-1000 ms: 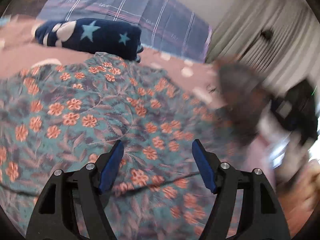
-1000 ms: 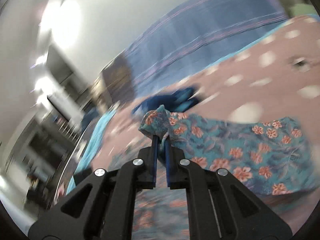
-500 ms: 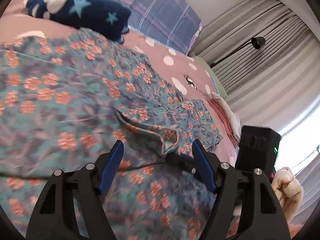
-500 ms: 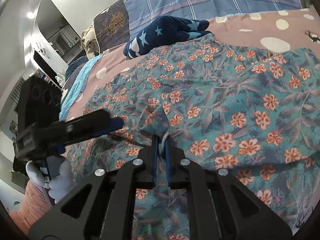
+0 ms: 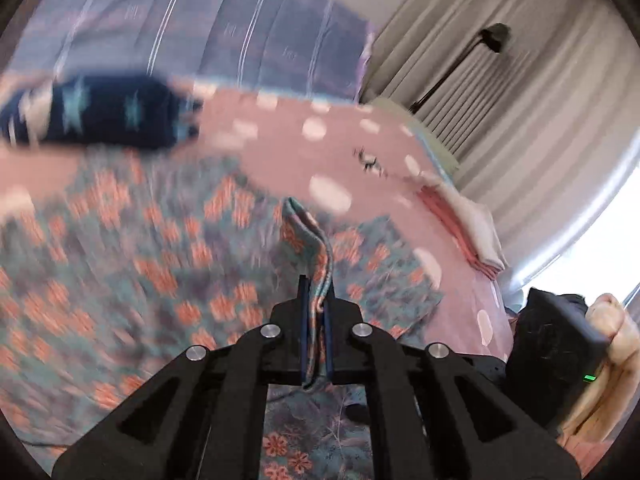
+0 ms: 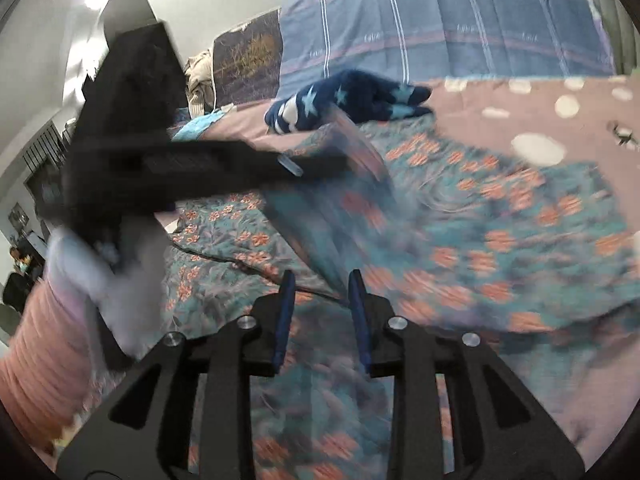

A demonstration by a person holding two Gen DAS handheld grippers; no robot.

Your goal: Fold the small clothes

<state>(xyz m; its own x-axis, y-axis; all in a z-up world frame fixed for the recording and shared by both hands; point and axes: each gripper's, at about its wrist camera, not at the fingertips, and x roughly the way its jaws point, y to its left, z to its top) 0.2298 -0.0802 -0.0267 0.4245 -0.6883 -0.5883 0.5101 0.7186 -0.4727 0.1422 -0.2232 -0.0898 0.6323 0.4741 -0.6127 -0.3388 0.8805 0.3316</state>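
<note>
**A:** Left gripper (image 5: 316, 332) clamped tight on a bunched fold of the floral garment (image 5: 160, 264), hoisting that bit up off the bed (image 5: 280, 148). Right gripper (image 6: 322, 320) with fingers (image 6: 285, 312) parted, gripping nothing, just hanging over the same cloth (image 6: 500, 240). Rest of it spread flat across the bedspread.

**B:** Looks risky tbh. Only a thin pinch of fabric between those left fingers, so probably slips out on a fast pull. Everything blurry too, so clearly moving quick. Could also drag the whole thing crooked with only one corner held, leaving a lopsided fold.

**A:** Yep, and might snag the navy star blanket (image 6: 348, 100) lying right at the far edge.

**B:** Room-wise: pink polka-dot bedspread, striped blue pillow (image 5: 240, 36) against the wall, grey curtains (image 5: 520, 80) with a black lamp (image 5: 494, 36) in front, bright window off to the right. Folded pink pile (image 5: 476, 232) near the bed's edge.
</note>
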